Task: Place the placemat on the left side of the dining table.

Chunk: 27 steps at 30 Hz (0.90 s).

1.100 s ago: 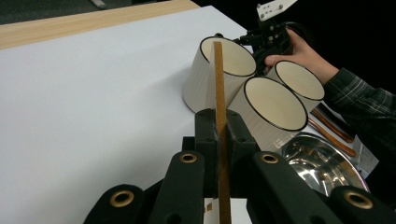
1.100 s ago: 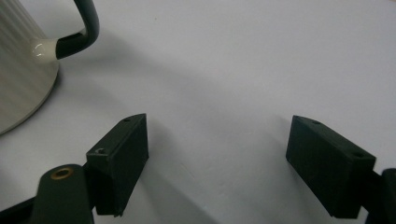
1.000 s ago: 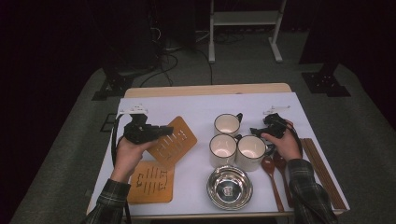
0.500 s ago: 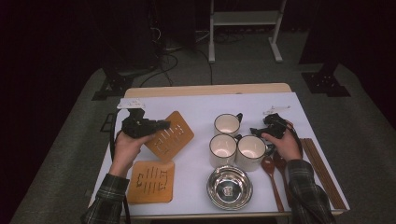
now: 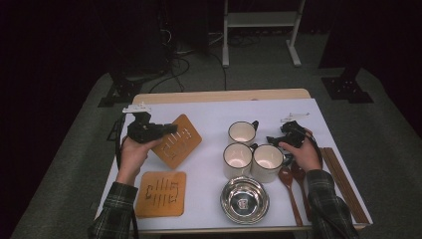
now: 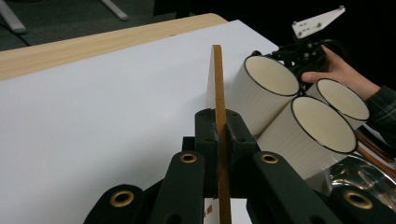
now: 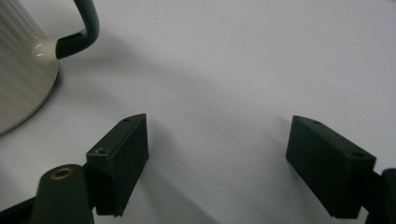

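Because my left gripper (image 5: 166,130) clamps only one corner of the wooden trivet (image 5: 177,142), lifted near the table's left edge, it could pivot and strike the mugs (image 5: 238,158); my right gripper (image 5: 275,141) rests open.

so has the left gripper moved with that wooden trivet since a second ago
Yes. The left gripper, clamped on the trivet, has drifted left, away from the mugs and toward the table's left edge.
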Each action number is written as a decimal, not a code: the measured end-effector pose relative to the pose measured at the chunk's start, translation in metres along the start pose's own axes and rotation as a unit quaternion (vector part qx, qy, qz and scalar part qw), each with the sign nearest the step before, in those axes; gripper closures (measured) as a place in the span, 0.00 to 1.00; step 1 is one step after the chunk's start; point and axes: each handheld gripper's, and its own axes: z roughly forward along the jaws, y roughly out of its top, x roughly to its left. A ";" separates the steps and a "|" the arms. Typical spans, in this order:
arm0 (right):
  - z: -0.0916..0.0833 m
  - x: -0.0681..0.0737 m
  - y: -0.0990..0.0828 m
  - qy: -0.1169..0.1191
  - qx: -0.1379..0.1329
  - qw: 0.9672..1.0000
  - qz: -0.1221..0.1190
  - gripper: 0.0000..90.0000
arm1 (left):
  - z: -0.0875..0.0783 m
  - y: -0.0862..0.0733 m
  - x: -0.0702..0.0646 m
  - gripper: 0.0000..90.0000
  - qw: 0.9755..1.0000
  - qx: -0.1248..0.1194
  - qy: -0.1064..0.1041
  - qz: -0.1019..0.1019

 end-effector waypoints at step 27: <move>0.000 0.000 0.000 0.001 0.000 1.000 0.000 0.21 | 0.005 -0.002 0.041 0.96 1.000 -0.012 0.018 -0.018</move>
